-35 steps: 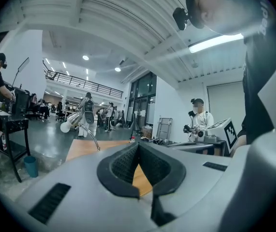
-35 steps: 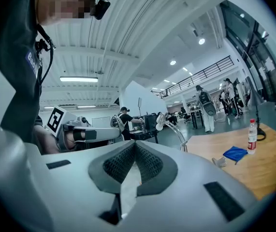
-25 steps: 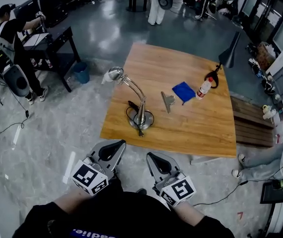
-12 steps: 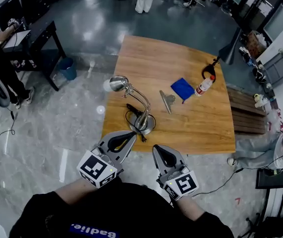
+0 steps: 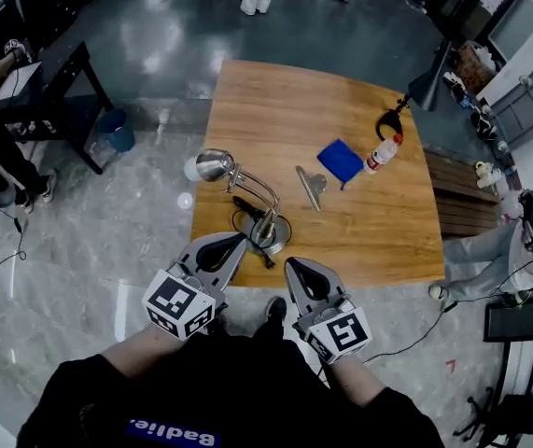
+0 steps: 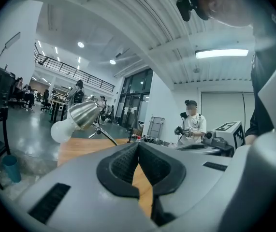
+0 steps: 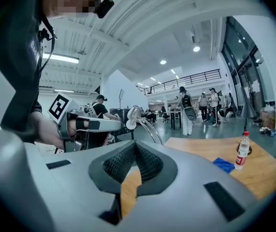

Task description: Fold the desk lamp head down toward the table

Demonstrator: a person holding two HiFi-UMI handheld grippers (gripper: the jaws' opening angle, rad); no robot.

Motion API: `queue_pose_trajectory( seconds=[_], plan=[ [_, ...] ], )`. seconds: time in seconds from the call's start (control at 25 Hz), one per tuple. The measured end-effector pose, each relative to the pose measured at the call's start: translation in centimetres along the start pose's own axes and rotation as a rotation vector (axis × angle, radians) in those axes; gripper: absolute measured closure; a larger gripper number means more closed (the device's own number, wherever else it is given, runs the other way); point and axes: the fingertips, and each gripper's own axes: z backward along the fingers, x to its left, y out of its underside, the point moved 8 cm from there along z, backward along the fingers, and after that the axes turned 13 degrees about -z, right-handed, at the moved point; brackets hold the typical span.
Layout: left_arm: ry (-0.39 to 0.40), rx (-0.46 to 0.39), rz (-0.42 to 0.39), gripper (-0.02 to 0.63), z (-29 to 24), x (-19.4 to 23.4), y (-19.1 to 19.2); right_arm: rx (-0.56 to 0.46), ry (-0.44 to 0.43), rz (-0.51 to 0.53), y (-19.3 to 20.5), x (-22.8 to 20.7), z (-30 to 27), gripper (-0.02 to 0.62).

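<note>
white print "Badlie" on black shirt (image 5: 238, 404), upside down

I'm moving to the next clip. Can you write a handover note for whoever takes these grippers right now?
Left gripper: shut, empty, at the near edge of the table, beside the lamp base.
Right gripper: shut, empty, just right of the left one.
Desk lamp: stands near the table's near-left corner, with the lamp head raised and pointing left past the edge.
Done: nothing yet; the lamp looks untouched.
Left: take the lamp head and fold it down toward the table.
</note>
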Motion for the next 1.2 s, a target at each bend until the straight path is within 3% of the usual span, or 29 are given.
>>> queue_pose_trajectory(
  seconds=[0.56, 0.92, 1.2],
  plan=[
    [-0.160, 0.076, 0.091, 0.597, -4.0, 1.1, 1.2, 0.073, -0.128, 0.013, -0.2, -6.0, -2.1, 0.589],
    [-0.224, 0.116, 0.151, 0.573, -5.6, 2.3, 2.3, 0.120, -0.154, 0.018, 0.7, -8.3, -4.0, 0.584],
    [-0.251, 0.117, 0.185, 0.530, -6.2, 2.9, 2.4, 0.171, -0.153, 0.033, 1.9, -10.0, -5.5, 0.540]
  ],
)
